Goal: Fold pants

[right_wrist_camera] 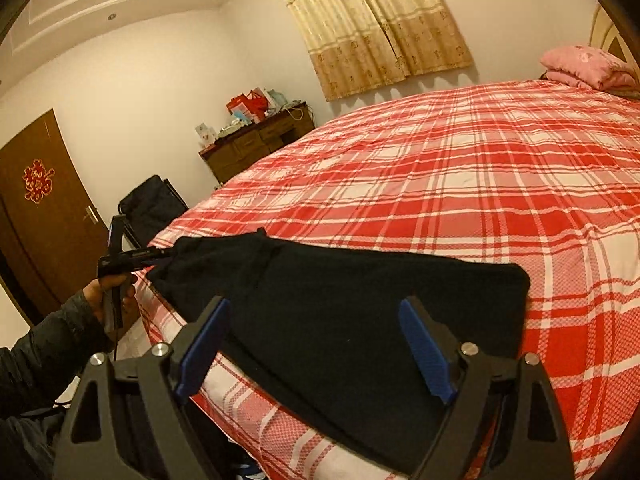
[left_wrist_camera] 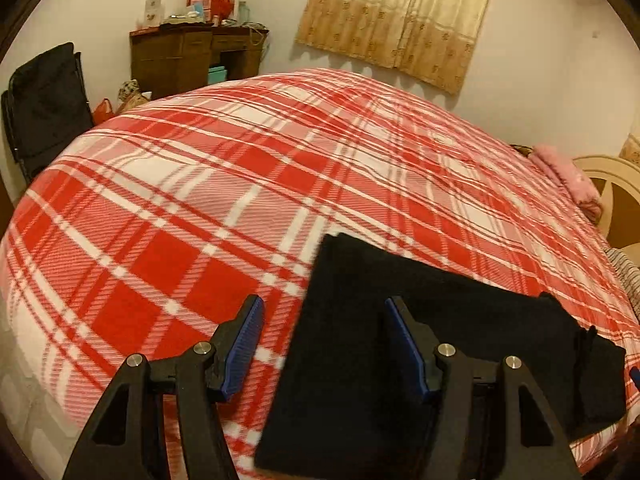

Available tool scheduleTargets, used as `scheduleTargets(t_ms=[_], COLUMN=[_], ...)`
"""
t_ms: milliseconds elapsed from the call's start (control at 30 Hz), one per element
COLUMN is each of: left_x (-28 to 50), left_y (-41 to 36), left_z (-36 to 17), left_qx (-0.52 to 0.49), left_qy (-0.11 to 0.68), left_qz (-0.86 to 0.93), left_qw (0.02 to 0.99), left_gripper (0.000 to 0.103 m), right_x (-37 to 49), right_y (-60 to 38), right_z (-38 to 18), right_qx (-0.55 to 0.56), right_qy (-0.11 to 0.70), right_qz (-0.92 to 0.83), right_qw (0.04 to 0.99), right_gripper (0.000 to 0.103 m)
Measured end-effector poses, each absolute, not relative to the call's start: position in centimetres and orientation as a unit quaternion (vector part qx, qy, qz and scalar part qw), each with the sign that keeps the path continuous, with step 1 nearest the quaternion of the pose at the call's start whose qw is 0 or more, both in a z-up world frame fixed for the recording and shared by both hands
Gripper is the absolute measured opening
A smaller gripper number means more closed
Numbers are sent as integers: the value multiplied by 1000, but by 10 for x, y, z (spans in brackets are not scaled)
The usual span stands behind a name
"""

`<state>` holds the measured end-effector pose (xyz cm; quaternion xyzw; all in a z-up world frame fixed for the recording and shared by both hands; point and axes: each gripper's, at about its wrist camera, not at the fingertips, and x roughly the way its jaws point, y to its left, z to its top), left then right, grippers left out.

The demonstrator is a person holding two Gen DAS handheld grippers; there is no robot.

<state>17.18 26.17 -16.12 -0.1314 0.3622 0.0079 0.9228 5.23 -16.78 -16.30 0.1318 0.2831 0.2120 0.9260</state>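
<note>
Black pants (right_wrist_camera: 340,312) lie folded flat along the near edge of a red plaid bed (right_wrist_camera: 480,184), long axis parallel to that edge. The right gripper (right_wrist_camera: 316,348) hovers above them, jaws wide and empty; the left gripper (left_wrist_camera: 324,344) likewise gapes empty over one end.
</note>
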Motion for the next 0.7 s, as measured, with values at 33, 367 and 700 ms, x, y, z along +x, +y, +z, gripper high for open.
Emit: scheduleTargets(t_ms=[33,367,700], left_x=[173,179,171], left_y=[261,268,276], left_z=[-160,-163,-155], left_qx=[-133,-148,-190], left_qy=[361,378,366], left_qz=[4,-25,-44], left_qw=[923,913,910], left_gripper=[64,37,15], right_x=[52,49,48], right_y=[-167,-169,-169], right_z=[-163,-162,-164], right_qx=[129,130,124], right_qy=[283,282,281], right_qz=[212,210,210], right_qw=[926,927,928], right_gripper=[89,89,89])
